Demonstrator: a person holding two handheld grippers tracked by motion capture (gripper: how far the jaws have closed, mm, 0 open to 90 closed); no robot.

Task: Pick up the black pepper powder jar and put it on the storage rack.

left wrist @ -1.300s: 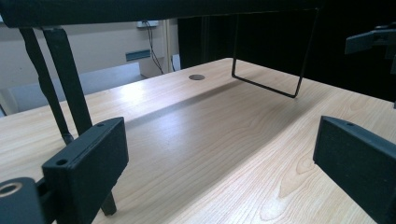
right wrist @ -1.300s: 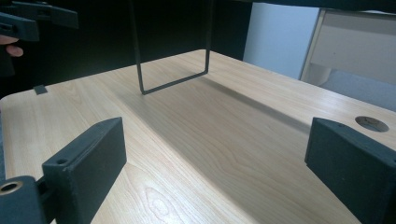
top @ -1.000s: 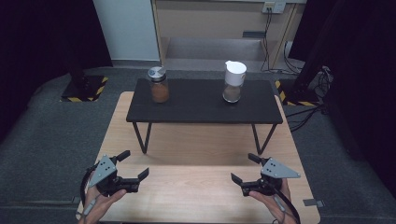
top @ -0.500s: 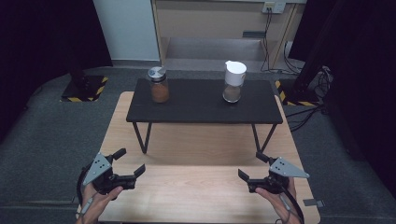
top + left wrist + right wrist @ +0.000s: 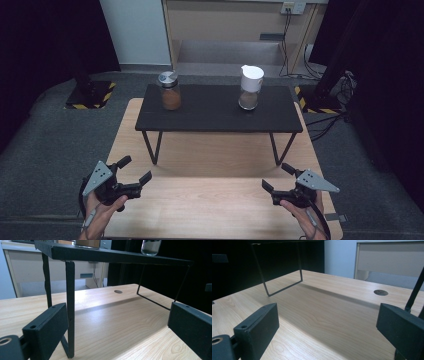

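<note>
A glass jar with a silver lid and brown contents (image 5: 170, 91) stands at the left of a black raised shelf (image 5: 215, 120). At the shelf's right stands a clear jar with a white lid (image 5: 249, 88). My left gripper (image 5: 134, 172) rests low over the near left of the wooden table (image 5: 210, 210), open and holding nothing. My right gripper (image 5: 278, 178) sits at the near right, also open and holding nothing. In the left gripper view the jaws stand wide apart before a shelf leg (image 5: 70, 307), with the jar bases (image 5: 150, 247) above.
The shelf stands on thin black wire legs (image 5: 151, 148) on the table. A round cable hole (image 5: 380, 292) is set in the tabletop. Behind the table are a pale cabinet (image 5: 235, 25), cables (image 5: 345, 85) on the grey floor, and a yellow-black striped base (image 5: 90, 95).
Both grippers have drawn back toward the near edge of the table and a little outward. Their jaws stay open. The jars have not moved.
</note>
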